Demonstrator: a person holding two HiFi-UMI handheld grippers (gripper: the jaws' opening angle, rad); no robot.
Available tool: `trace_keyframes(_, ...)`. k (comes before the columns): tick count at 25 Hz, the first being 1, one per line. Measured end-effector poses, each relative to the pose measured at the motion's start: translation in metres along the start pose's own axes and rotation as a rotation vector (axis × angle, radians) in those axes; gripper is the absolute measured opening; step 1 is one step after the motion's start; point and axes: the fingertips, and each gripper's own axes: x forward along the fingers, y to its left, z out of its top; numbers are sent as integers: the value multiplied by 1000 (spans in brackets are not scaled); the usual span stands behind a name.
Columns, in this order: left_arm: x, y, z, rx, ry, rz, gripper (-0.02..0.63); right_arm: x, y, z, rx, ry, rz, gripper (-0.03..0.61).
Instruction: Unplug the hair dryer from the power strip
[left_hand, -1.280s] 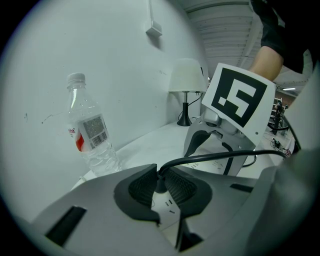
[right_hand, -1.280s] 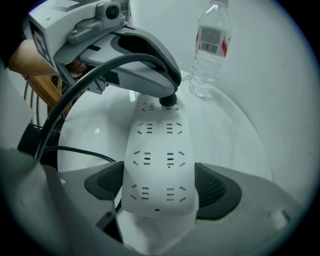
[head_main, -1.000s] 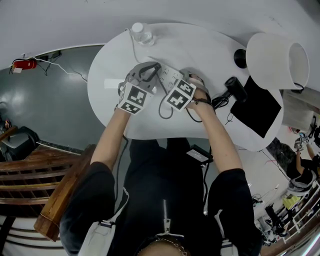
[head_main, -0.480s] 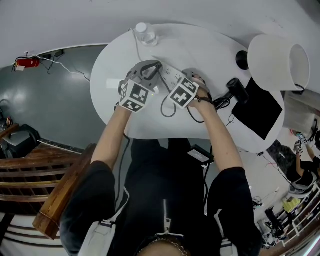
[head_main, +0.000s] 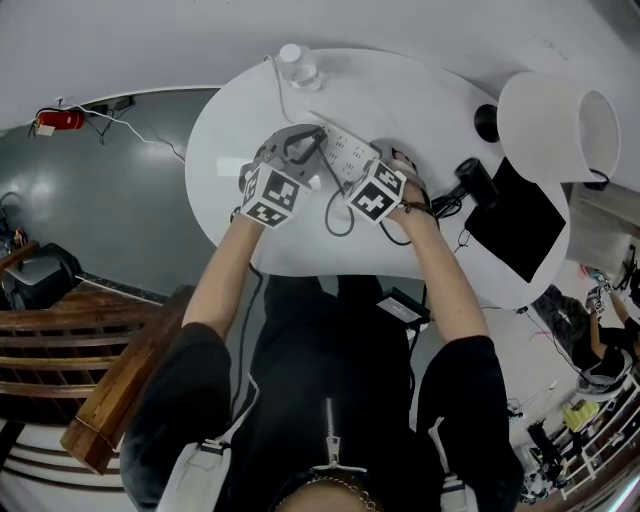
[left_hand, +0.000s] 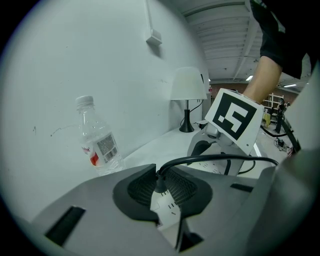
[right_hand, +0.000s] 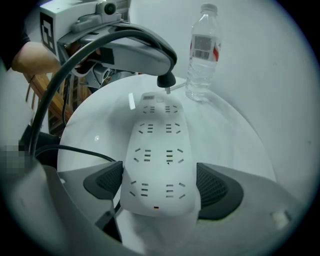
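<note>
A white power strip (right_hand: 159, 145) lies on the round white table (head_main: 420, 90). My right gripper (right_hand: 160, 186) is shut on its near end, a pad pressed against each side. My left gripper (left_hand: 162, 191) is shut on a black plug (left_hand: 159, 183) at the strip's far end. In the right gripper view the plug (right_hand: 166, 80) hangs just above the strip with a metal pin showing. Its black cord (left_hand: 215, 160) arcs away toward the black hair dryer (head_main: 472, 180), which lies right of my hands. In the head view both grippers sit over the strip (head_main: 345, 152).
A clear water bottle (head_main: 297, 65) stands at the table's far edge, close behind the strip. A white lamp (head_main: 555, 110) and a black mat (head_main: 515, 215) are at the right. Cord loops (head_main: 335, 215) lie between my hands and the near edge.
</note>
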Motion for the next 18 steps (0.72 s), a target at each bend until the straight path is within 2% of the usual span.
trace_keyframes(15, -11, -8, 12, 24, -9, 27, 54, -29, -2, 2, 44, -95, -25, 437)
trace_keyframes(16, -12, -9, 12, 26, -9, 29, 55, -34, -5, 4, 44, -112, -39, 410)
trace_keyframes(18, -14, -10, 14, 30, -9, 33, 55, -43, -10, 7, 37, -146, -80, 309)
